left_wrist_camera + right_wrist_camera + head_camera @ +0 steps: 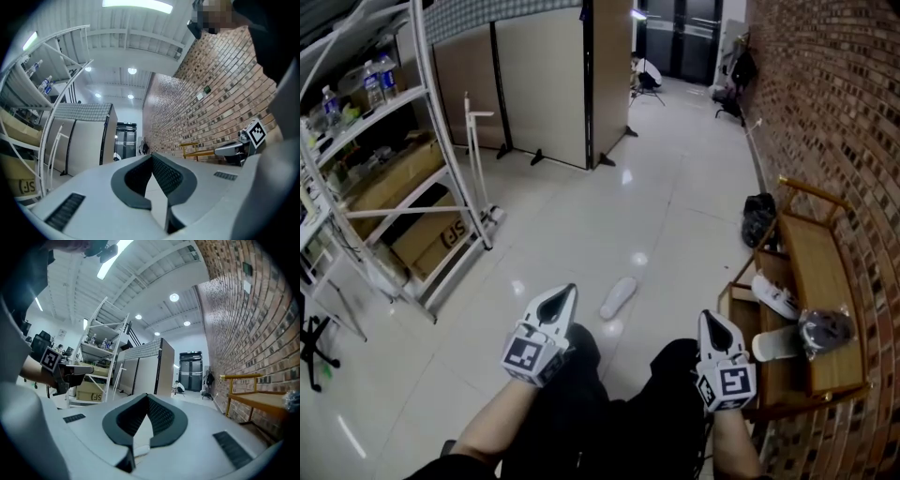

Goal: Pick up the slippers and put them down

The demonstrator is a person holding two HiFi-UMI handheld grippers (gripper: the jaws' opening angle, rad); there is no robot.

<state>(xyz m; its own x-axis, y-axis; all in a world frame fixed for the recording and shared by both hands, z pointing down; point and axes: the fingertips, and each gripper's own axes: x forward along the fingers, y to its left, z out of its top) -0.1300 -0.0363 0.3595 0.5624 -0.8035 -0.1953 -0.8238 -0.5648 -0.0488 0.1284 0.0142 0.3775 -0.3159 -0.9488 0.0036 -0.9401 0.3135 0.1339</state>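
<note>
One white slipper (619, 297) lies on the pale tiled floor, just ahead of and between my two grippers. A second white slipper (775, 295) rests on the lower shelf of the wooden rack (820, 272) at the right, and a third white one (776, 343) lies closer to me beside a grey shoe (825, 330). My left gripper (570, 289) (151, 154) is shut and empty, its tip left of the floor slipper. My right gripper (710, 316) (147, 394) is also shut with nothing in it, close to the rack's left edge. Both point forward, roughly level.
A white metal shelving unit (403, 169) with cardboard boxes and bottles stands at the left. Beige partition panels (544, 84) stand at the back. A brick wall (834, 94) runs along the right, with a black bag (758, 217) on the floor beside it.
</note>
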